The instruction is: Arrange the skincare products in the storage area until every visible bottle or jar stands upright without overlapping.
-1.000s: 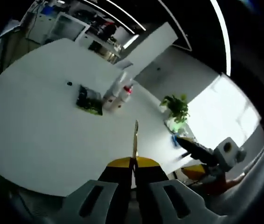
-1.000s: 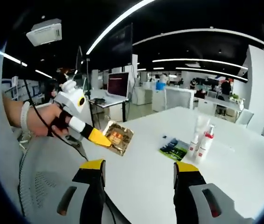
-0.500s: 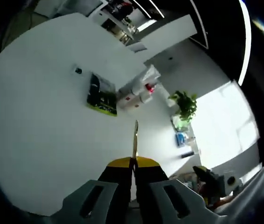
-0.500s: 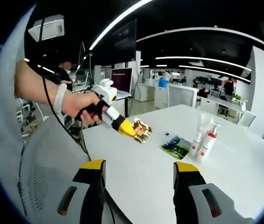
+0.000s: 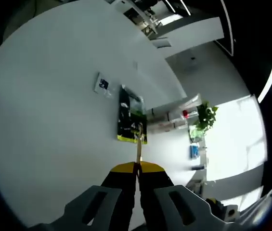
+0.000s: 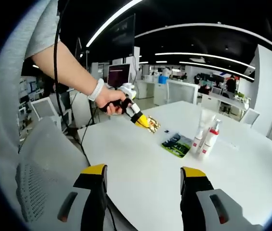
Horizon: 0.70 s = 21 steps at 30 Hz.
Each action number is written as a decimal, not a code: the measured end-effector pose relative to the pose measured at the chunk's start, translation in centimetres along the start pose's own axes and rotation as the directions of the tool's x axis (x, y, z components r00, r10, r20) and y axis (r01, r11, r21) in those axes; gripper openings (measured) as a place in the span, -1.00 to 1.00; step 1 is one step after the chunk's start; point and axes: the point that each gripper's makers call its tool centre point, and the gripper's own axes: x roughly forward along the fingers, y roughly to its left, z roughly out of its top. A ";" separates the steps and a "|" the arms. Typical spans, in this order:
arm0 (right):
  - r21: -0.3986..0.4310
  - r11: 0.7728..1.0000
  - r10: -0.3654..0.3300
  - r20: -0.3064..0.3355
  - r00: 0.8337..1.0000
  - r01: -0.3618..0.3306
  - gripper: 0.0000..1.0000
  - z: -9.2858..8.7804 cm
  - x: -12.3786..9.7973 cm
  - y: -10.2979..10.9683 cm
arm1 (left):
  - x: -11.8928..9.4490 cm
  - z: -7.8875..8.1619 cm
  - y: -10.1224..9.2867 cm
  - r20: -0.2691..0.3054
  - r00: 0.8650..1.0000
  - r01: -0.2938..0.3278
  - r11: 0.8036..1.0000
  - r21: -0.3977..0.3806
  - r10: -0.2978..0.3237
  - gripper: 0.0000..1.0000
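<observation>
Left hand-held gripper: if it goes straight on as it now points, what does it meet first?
Probably the green packet lying flat on the white table; the gold sachet held by the left hand-held gripper points at it. Depth is unclear.

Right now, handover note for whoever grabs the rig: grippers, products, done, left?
Left gripper: shut on a gold sachet, held out over the white table, short of the other products.
Right gripper: open, holding nothing, at the table's near edge.
Products: a red-capped pump bottle and a clear tube stand upright, close together; a green-and-black packet lies flat beside them.
Done: the bottle and tube are upright.
Left: set the sachet down near the group without overlap.
</observation>
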 end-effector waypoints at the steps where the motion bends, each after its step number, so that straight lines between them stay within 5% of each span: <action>1: 0.007 1.000 -0.003 -0.002 1.000 0.003 0.21 -0.1 0.0 -0.1 | 0.3 0.5 0.2 0.003 1.000 0.004 1.000 -0.012 -0.004 -1.00; 10: 0.009 1.000 -0.014 -0.033 0.999 0.014 0.21 -0.7 0.2 -0.2 | 3.0 2.2 1.5 -0.067 0.998 -0.003 1.000 0.009 0.004 -1.00; 21: 0.011 0.999 -0.031 -0.072 0.997 0.031 0.17 -1.5 0.5 -0.6 | 5.4 2.7 4.9 -0.187 0.979 -0.078 0.996 0.033 0.083 -1.00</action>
